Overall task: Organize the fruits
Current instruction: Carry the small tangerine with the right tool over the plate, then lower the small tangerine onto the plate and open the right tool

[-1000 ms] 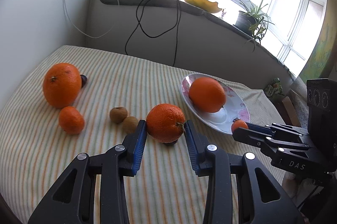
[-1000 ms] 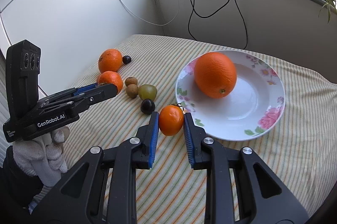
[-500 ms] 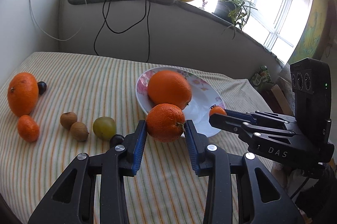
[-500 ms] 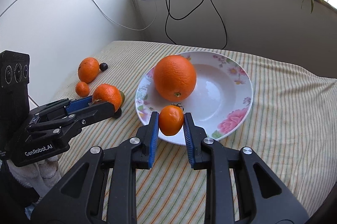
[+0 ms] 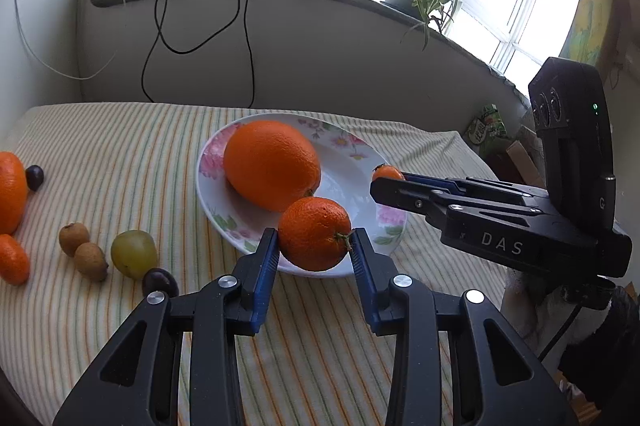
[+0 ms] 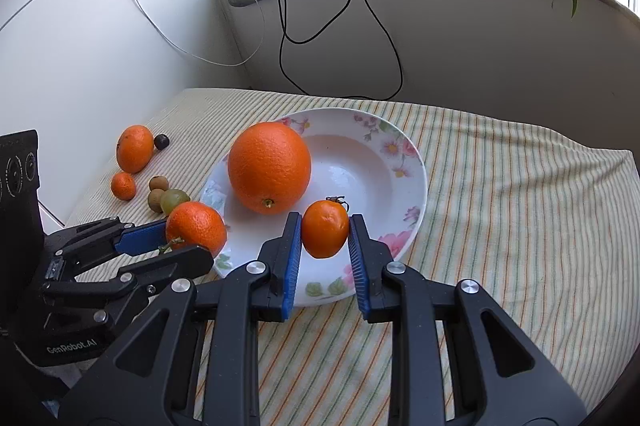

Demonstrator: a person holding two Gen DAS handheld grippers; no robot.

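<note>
My left gripper (image 5: 315, 244) is shut on a medium mandarin (image 5: 315, 233) and holds it over the near rim of the flowered white plate (image 5: 352, 150). My right gripper (image 6: 325, 230) is shut on a small stemmed orange fruit (image 6: 325, 228) above the plate's near side (image 6: 416, 162). A large orange (image 5: 272, 164) lies in the plate, also seen in the right wrist view (image 6: 269, 172). The right gripper shows in the left wrist view (image 5: 386, 180), the left gripper in the right wrist view (image 6: 176, 240).
Left of the plate on the striped cloth (image 5: 120, 154) lie a green grape (image 5: 133, 253), two brown longans (image 5: 82, 250), two dark grapes (image 5: 159, 282), a small mandarin (image 5: 13, 264) and a large one (image 5: 10, 192). A wall with hanging cables (image 6: 352, 26) stands behind.
Both grippers have carried their fruit toward the plate. The mandarin and the small fruit now hang over the plate's near rim, closer to the large orange.
</note>
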